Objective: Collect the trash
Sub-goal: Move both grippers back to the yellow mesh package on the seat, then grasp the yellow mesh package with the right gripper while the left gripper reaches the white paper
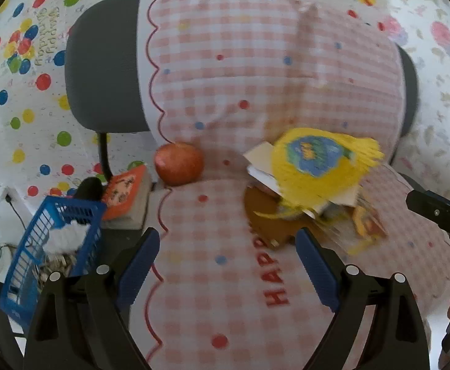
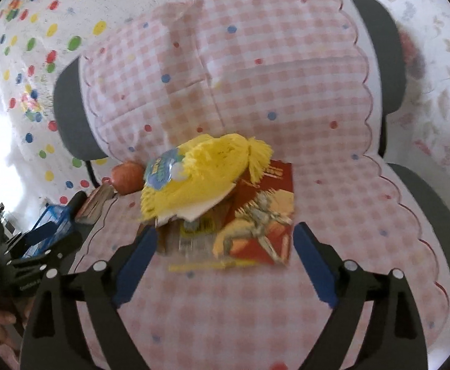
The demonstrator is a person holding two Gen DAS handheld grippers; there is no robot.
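Both claws are spread wide with nothing in them: the right gripper (image 2: 225, 246) hangs over the trash pile (image 2: 221, 212) and the left gripper (image 1: 228, 256) beside it. That pile, a yellow fringed wrapper (image 2: 194, 178) on torn paper and a red printed sheet (image 2: 265, 215), lies mid-seat on the checked chair cover (image 2: 332, 141), long axis running from the apple (image 2: 127, 177) toward the seat's right edge. Blue basket (image 1: 39, 246) sits off the left edge.
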